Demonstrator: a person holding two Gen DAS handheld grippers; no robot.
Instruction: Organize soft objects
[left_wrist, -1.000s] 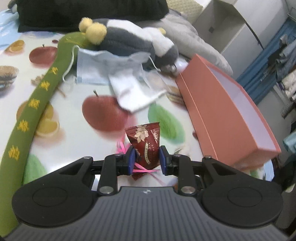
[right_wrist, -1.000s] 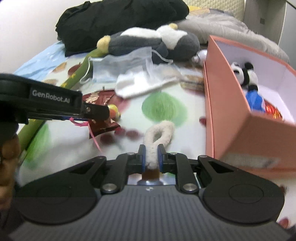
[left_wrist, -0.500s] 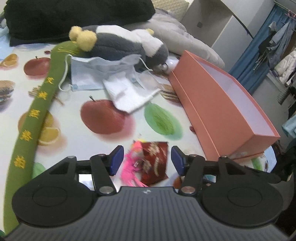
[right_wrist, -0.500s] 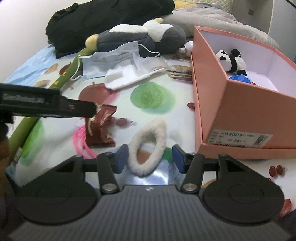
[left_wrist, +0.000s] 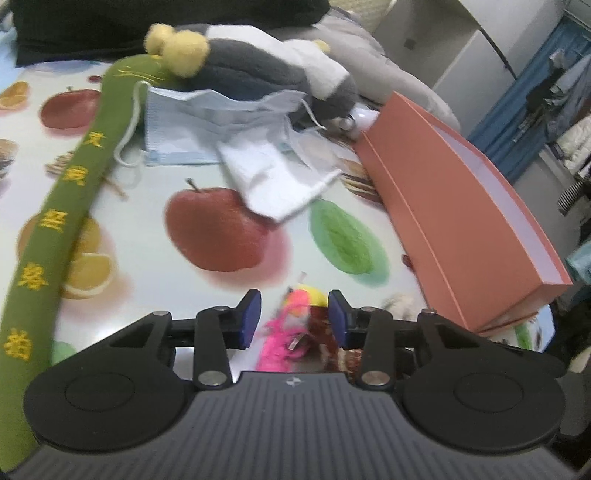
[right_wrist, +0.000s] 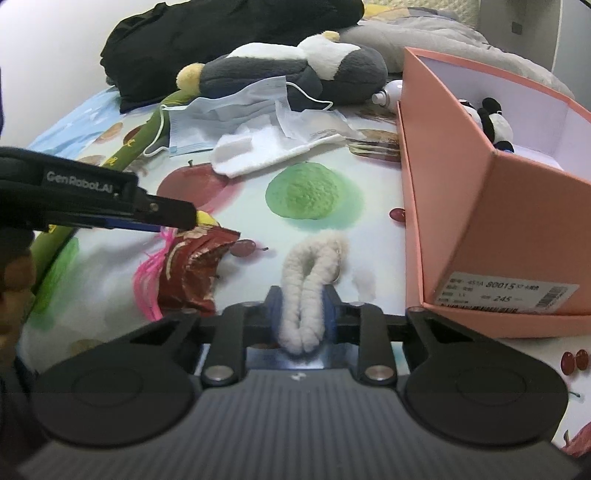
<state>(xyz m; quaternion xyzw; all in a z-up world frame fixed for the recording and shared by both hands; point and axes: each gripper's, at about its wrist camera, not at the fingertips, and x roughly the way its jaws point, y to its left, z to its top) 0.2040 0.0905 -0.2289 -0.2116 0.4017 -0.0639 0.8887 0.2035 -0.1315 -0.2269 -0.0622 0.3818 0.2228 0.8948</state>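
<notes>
The right claw (right_wrist: 302, 314) has just been closing and now pinches the white fluffy loop (right_wrist: 312, 280) against the surface (right_wrist: 369, 229), just beside the pink box (right_wrist: 480, 221); the left claw (left_wrist: 293, 317) has just been narrowing but stands open around the red wrapper with pink tassel (left_wrist: 295, 332), not pressing it; a toy panda (right_wrist: 493, 120) already lies in the box; the face masks (right_wrist: 229, 118), white cloth (right_wrist: 258, 151), grey plush (right_wrist: 288, 70) and green plush strip (left_wrist: 59, 229) toward the far edge are unsorted, so most work seems left.

Fluffy white loop (right_wrist: 308, 291) apparently between pads (right_wrist: 275, 314)
</notes>
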